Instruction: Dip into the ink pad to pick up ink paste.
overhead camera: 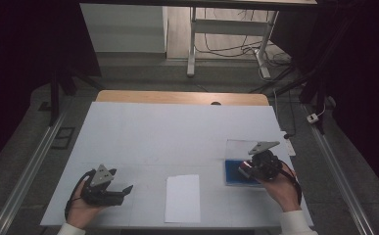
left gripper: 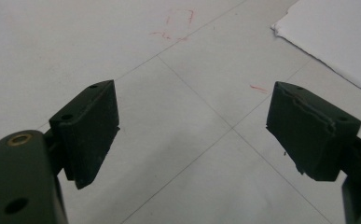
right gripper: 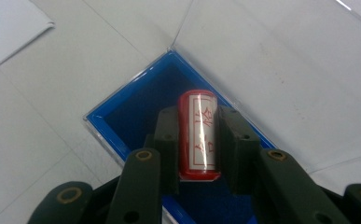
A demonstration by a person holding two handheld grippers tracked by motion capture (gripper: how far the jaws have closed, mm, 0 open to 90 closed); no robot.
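Table and paper
A white sheet [overhead camera: 182, 198] lies on the white table [overhead camera: 177, 132], near its front edge.

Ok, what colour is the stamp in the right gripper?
Red, with a white label printed in red; the stamp shows best in the right gripper view.

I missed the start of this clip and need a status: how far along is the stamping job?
Done: the clear case lies open. In hand: the right gripper is shut on the red stamp, over the blue pad. Left, apparently: pressing it on the white paper, which looks unmarked. The left gripper is open.
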